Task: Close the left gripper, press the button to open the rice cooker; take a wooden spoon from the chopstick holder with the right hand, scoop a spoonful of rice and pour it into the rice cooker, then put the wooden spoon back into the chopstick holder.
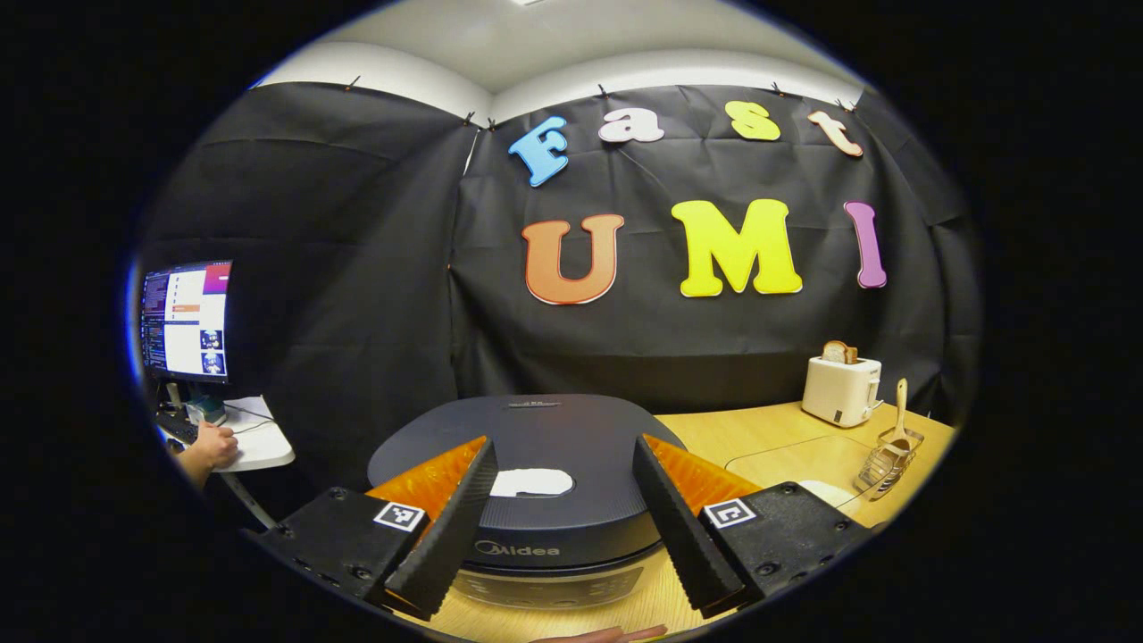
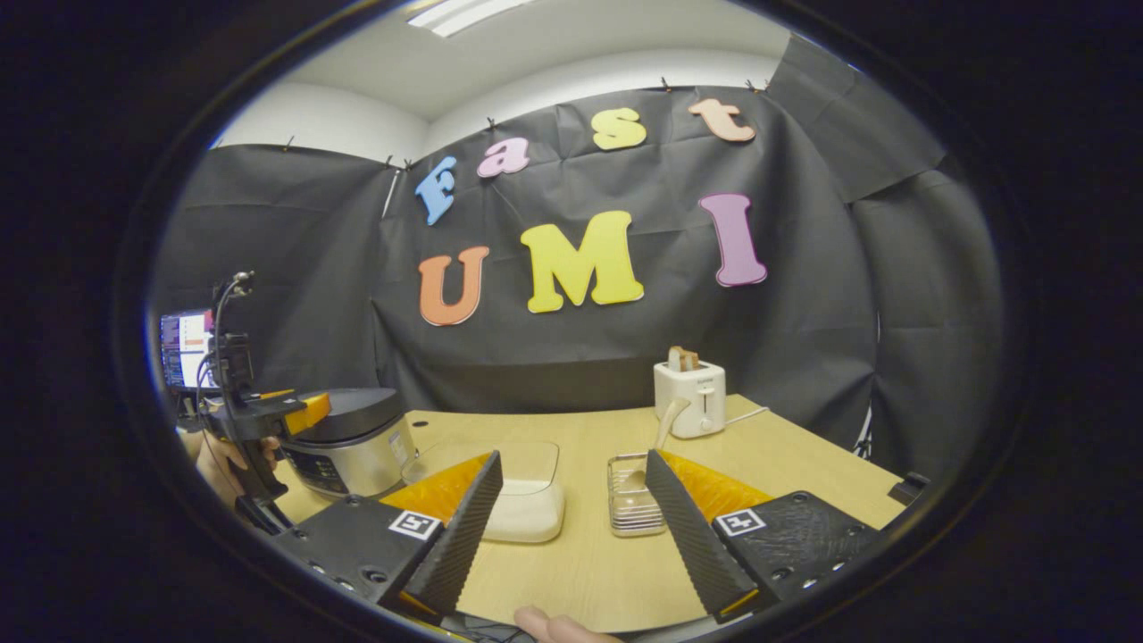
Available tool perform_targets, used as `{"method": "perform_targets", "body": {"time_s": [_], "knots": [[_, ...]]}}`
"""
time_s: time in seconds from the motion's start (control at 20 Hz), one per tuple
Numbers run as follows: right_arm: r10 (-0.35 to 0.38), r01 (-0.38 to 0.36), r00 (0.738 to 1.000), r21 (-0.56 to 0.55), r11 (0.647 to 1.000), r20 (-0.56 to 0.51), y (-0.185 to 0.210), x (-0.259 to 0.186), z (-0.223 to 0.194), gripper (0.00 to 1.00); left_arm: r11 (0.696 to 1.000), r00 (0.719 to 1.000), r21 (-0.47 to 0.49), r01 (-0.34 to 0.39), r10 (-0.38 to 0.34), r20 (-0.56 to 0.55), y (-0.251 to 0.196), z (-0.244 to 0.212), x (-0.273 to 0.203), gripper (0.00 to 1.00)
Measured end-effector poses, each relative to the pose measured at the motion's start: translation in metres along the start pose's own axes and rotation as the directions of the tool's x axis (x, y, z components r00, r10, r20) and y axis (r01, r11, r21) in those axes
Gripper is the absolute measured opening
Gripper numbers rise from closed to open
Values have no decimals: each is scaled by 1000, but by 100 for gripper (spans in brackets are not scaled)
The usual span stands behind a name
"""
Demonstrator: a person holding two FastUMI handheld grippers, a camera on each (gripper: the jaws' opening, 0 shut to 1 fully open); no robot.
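Note:
The dark rice cooker (image 1: 536, 429) stands right below my left gripper (image 1: 564, 442), lid down, its white button (image 1: 531, 482) between the two spread fingers. That gripper is open and holds nothing. In the right gripper view the cooker (image 2: 348, 442) stands at the table's left, with the left gripper (image 2: 308, 413) over its front edge. My right gripper (image 2: 572, 457) is open and empty above the table's near side. Ahead of it sit a clear box of rice (image 2: 513, 500) and the wire chopstick holder (image 2: 631, 496), with the wooden spoon (image 2: 665, 424) upright in it. The holder (image 1: 884, 460) and spoon (image 1: 900, 411) also appear far right.
A white toaster (image 2: 689, 397) with bread stands at the back of the wooden table (image 2: 804, 464); it shows too at the right as toaster (image 1: 839, 388). A monitor (image 1: 186, 320) and a person's hand (image 1: 212, 445) on a small side desk are off to the left.

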State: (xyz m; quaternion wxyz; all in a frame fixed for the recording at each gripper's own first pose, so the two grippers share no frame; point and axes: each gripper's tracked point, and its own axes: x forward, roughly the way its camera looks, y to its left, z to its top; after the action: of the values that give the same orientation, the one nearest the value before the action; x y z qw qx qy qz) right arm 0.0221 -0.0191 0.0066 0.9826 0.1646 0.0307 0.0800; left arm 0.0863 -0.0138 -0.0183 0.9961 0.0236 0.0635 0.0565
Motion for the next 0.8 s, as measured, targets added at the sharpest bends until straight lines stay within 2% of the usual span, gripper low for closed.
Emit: {"method": "perform_targets", "body": {"time_s": [0.15,0.2,0.25,0.3,0.35,0.4,0.45,0.5,0.65,0.7,0.8], "knots": [[5,-5,1000,2,1000,-11,1,2,-6,95,1000,1000,8,-1,0,2,-1,1,-3,96],[11,-11,1000,1,1000,-20,2,2,-9,96,1000,1000,2,-2,2,9,-1,3,-3,100],[13,-13,1000,-1,1000,-29,2,2,-12,95,1000,1000,1,-4,4,2,1,1,-2,96],[15,-15,999,-3,1000,-35,3,2,-14,91,1000,1000,3,-4,4,-2,0,2,-1,96],[21,-21,999,-3,1000,-36,4,2,-15,96,1000,1000,-5,-4,4,-14,1,0,-2,96],[26,-26,999,0,1000,-36,5,2,-15,92,1000,1000,-11,-4,3,-22,1,0,-1,96],[32,-32,999,2,999,-33,7,2,-15,96,1000,1000,-12,-6,6,-27,0,1,-3,96],[38,-38,999,-2,999,-29,8,1,-13,96,1000,1000,-6,-10,10,-20,1,4,-4,96],[45,-45,999,-25,999,-7,6,-3,-7,96,1000,999,-2,-28,28,-29,0,4,-7,94],[44,-44,999,-25,999,1,3,-4,-4,92,999,999,-9,-40,40,-37,2,4,-8,94],[43,-42,999,-25,999,9,-1,-8,2,92,998,997,-35,-51,49,-57,-4,5,-17,94]]}}
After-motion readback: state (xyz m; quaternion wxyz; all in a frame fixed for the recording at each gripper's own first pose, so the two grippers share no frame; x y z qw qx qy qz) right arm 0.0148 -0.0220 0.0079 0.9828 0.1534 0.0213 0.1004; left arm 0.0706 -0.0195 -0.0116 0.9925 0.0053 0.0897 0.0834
